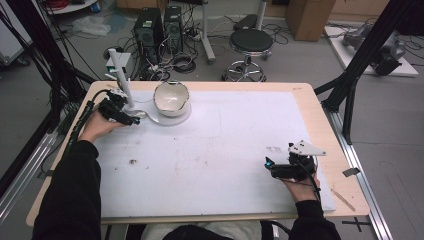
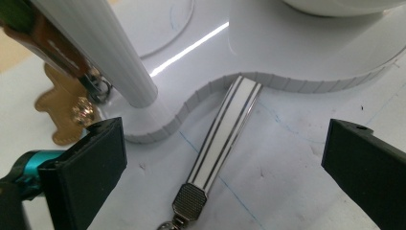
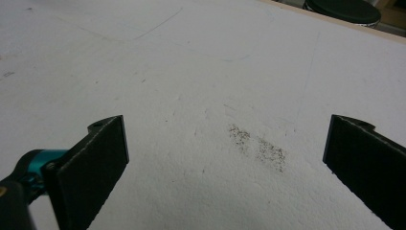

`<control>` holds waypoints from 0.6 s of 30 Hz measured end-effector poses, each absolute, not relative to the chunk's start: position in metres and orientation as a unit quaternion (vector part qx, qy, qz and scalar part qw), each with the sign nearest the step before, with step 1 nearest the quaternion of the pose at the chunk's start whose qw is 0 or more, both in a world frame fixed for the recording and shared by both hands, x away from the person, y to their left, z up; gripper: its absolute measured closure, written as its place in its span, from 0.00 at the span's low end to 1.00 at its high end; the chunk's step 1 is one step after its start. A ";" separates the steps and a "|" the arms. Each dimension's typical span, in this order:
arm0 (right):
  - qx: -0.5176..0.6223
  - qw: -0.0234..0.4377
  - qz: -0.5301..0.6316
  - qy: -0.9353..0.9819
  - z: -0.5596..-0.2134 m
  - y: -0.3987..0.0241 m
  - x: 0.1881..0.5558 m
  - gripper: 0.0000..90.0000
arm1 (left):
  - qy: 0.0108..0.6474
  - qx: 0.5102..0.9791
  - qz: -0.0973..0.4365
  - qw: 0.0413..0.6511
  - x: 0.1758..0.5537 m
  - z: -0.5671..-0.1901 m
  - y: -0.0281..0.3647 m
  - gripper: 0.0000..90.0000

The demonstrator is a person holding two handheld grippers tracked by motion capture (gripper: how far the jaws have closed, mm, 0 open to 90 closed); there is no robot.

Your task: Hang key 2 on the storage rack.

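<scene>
The left tool [image 2: 218, 158], jaws wide apart, hovers over a white strap [image 2: 224, 129] with dark stripes and a metal clip end, lying flat on the worktop [image 1: 225, 145] against the white stand's base [image 2: 306, 62]; likely the reach before a grasp, calling for lowering and closing; the right tool [image 3: 225, 153] rests apart, idle

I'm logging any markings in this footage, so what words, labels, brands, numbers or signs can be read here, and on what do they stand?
No readable text anywhere.
White stand base: no lettering shows.
Striped strap between the left gripper's open jaws: plain stripes, no print.
Gold tag by the white post: no writing can be made out.
Small dark mark on the white mat near the right gripper: too small to read.
</scene>
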State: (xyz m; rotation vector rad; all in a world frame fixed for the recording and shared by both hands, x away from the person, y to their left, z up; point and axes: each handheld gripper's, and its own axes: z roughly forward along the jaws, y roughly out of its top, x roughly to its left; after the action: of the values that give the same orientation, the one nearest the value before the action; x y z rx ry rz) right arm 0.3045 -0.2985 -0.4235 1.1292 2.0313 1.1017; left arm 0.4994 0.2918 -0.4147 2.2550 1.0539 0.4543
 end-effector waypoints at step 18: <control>0.419 0.284 0.406 0.761 -0.424 -0.297 0.304 0.01 | 0.399 0.863 0.157 0.266 0.508 -0.430 0.288 0.35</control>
State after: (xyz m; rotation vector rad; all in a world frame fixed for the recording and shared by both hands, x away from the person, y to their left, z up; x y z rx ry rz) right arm 0.3043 -0.2967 -0.4240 1.1212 2.0368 1.0873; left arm 0.5075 0.2879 -0.4297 2.3314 1.0786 0.4243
